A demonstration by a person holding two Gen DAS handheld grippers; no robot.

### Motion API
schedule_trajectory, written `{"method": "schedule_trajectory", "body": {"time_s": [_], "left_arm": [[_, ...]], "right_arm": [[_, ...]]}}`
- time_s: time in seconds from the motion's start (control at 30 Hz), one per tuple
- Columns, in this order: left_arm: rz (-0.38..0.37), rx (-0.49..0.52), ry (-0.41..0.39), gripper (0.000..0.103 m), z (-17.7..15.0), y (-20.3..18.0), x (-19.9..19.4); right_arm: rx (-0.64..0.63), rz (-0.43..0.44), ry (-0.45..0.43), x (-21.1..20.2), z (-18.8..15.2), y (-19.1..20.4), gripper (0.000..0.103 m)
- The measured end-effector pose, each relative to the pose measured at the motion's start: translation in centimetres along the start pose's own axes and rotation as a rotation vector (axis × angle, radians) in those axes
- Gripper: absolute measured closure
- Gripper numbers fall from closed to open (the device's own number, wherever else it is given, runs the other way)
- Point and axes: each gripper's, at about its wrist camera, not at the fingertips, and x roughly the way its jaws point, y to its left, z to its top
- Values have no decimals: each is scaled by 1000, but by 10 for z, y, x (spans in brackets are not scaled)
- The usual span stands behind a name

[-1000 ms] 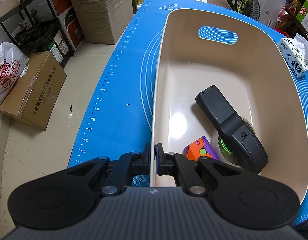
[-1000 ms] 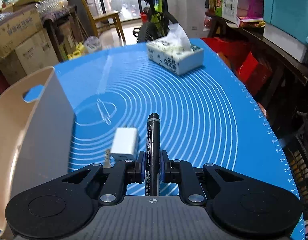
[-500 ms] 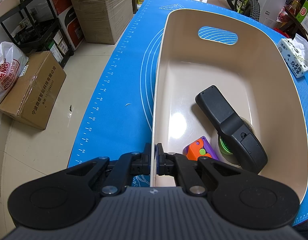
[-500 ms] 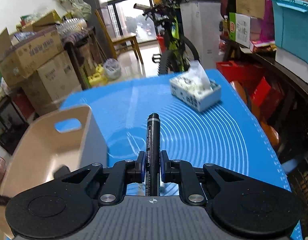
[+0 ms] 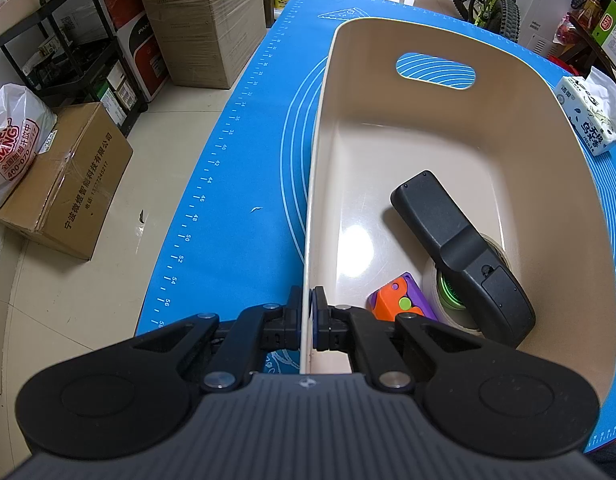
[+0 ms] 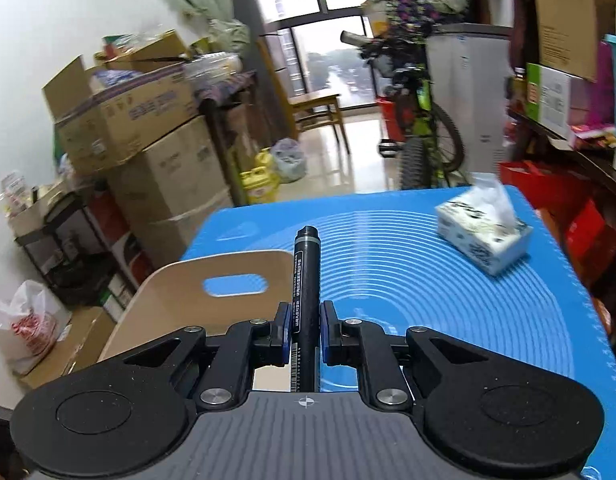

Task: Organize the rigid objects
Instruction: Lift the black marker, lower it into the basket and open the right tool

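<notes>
Pinching one bin wall: left hand-held gripper; right hand-held gripper clamps one marker.

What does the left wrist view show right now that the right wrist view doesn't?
Left wrist only: the left gripper shut on the bin's wall, and inside the bin a black remote, tape roll and orange-purple toy. Right wrist only: the right gripper shut on a black marker. Both: the beige bin, tissue box, blue mat.
</notes>
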Motion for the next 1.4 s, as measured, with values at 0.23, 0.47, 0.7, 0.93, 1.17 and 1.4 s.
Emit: {"method": "schedule_trajectory", "body": {"time_s": [0.23, 0.47, 0.7, 0.93, 1.17, 1.4], "left_arm": [[0, 0, 0, 98, 0, 0, 0], [0, 0, 0, 98, 0, 0, 0], [0, 1, -1, 98, 0, 0, 0], [-1, 0, -1, 98, 0, 0, 0], [-1, 0, -1, 98, 0, 0, 0], [-1, 0, 0, 98, 0, 0, 1]], "right_arm": [[-72, 51, 78, 20, -12, 33, 79], [-148, 63, 177, 45, -35, 58, 79], [-199, 56, 282, 66, -51, 70, 79], [-176, 72, 319, 70, -58, 63, 72], [-232, 108, 224, 44, -49, 59, 33], [-155, 103, 173, 26, -27, 31, 23]]}}
